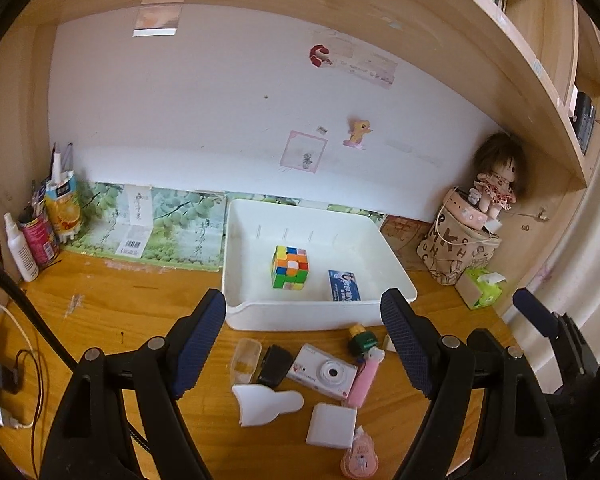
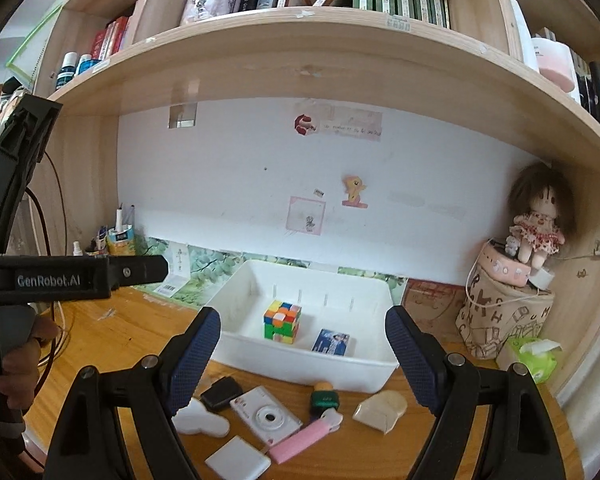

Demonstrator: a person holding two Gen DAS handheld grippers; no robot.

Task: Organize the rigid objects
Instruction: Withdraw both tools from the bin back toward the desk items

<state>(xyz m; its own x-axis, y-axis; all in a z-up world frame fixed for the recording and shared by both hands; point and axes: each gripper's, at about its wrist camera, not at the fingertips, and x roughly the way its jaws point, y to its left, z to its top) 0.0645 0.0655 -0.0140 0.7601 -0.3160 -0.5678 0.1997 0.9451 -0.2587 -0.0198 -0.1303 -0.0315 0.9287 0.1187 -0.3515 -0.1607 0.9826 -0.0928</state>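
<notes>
From the left wrist view, the left gripper (image 1: 303,332) hangs above the desk (image 1: 112,312) with jaws spread wide and nothing between them, aimed at the white bin (image 1: 396,276). The Rubik's cube (image 1: 290,267) and a small blue card box (image 1: 343,285) lie inside the bin; a white camera (image 1: 323,372) lies in front of it.

From the right wrist view, the right gripper (image 2: 302,354) is likewise released and level. A pink stick (image 2: 300,440), perhaps a lighter, touches the camera (image 2: 266,416). At left, a hand (image 2: 18,364) grips the other tool's handle.

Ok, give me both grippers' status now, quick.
Left gripper: open, holding nothing, above the items in front of the white bin.
Right gripper: open, holding nothing, also facing the bin.
</notes>
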